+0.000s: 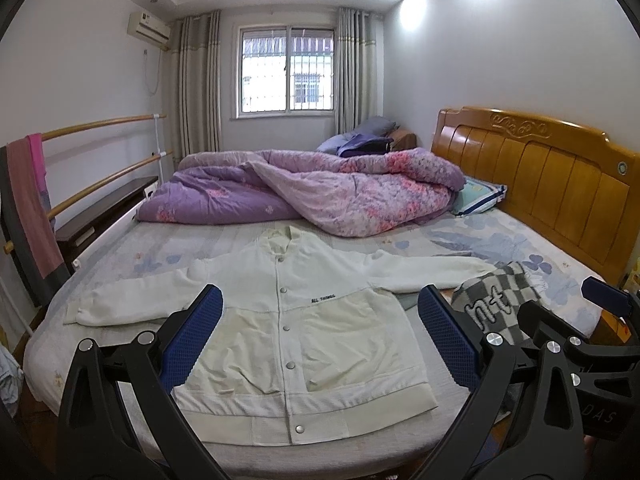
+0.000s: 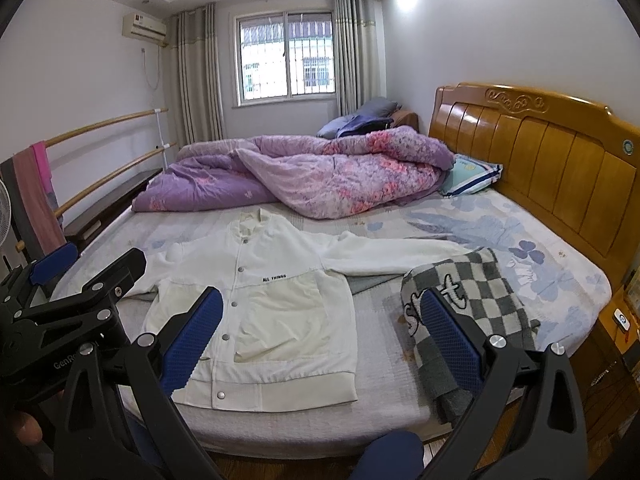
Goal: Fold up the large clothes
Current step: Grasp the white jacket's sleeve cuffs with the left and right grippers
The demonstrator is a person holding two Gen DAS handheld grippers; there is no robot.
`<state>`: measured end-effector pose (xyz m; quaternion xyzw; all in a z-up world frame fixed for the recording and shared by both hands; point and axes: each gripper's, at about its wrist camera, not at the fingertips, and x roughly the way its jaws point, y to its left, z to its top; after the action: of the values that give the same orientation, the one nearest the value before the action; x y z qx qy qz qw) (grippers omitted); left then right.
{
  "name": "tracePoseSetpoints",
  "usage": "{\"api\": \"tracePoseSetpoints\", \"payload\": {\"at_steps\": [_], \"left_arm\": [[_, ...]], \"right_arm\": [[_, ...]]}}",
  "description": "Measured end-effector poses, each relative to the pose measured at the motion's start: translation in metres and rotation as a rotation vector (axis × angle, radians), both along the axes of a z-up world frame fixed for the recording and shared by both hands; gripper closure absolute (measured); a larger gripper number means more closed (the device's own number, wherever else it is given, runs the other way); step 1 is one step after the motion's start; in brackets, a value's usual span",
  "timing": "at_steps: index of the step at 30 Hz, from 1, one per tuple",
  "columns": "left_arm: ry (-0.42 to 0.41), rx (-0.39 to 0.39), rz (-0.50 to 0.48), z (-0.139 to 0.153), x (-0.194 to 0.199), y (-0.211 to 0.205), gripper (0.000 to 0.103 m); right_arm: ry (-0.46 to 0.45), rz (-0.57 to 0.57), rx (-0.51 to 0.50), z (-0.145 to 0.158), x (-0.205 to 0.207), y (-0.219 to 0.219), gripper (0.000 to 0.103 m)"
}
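white snap-front jacket (image 1: 280, 320) lies flat, front up, sleeves spread, on near half of bed (image 1: 500, 240). looks soft, light, floppy; best pinched at sleeve cuff or hem corner. checkered blanket (image 2: 472, 304) folded just beside its right sleeve. purple quilt (image 1: 320, 188) heaped behind. left gripper (image 1: 320, 340) wide open, empty, hovers above hem; right gripper (image 2: 320, 340) likewise.

Cream-white jacket (image 1: 288, 320) with black lettering mid-frame; grey-and-white checked blanket (image 2: 472, 312) lower right; purple floral quilt (image 1: 320, 192) behind; blue-flowered sheet (image 2: 500, 232); honey-orange headboard (image 1: 540, 176) right.
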<state>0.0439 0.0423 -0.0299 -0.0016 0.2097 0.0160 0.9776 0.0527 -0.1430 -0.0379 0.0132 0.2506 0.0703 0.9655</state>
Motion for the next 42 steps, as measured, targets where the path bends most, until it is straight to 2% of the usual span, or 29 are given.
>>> {"api": "tracePoseSetpoints", "payload": {"at_steps": [9, 18, 22, 26, 33, 35, 39, 41, 42], "left_arm": [[0.079, -0.015, 0.038, -0.040, 0.057, 0.043, 0.005], [0.136, -0.024, 0.121, -0.086, 0.119, 0.118, 0.005], [0.199, -0.033, 0.155, -0.119, 0.147, 0.170, 0.005], [0.233, -0.019, 0.216, -0.149, 0.163, 0.225, 0.005], [0.321, -0.092, 0.315, -0.201, 0.189, 0.350, 0.005], [0.378, -0.176, 0.396, -0.223, 0.193, 0.407, 0.005], [0.396, -0.378, 0.548, -0.256, 0.180, 0.506, 0.005], [0.397, -0.518, 0.627, -0.270, 0.166, 0.554, 0.005], [0.379, -0.616, 0.654, -0.278, 0.156, 0.578, 0.005]], "right_arm": [[0.074, 0.030, -0.031, -0.034, 0.054, 0.045, 0.008], [0.138, 0.109, -0.058, -0.073, 0.123, 0.115, 0.008], [0.166, 0.186, -0.070, -0.099, 0.158, 0.159, 0.008], [0.261, 0.287, -0.086, -0.139, 0.201, 0.218, 0.008], [0.319, 0.385, -0.121, -0.194, 0.254, 0.298, 0.008], [0.320, 0.401, -0.092, -0.204, 0.269, 0.311, 0.008], [0.343, 0.408, -0.070, -0.222, 0.298, 0.334, 0.008], [0.368, 0.417, -0.039, -0.233, 0.314, 0.347, 0.009], [0.379, 0.415, -0.038, -0.238, 0.321, 0.353, 0.013]]}}
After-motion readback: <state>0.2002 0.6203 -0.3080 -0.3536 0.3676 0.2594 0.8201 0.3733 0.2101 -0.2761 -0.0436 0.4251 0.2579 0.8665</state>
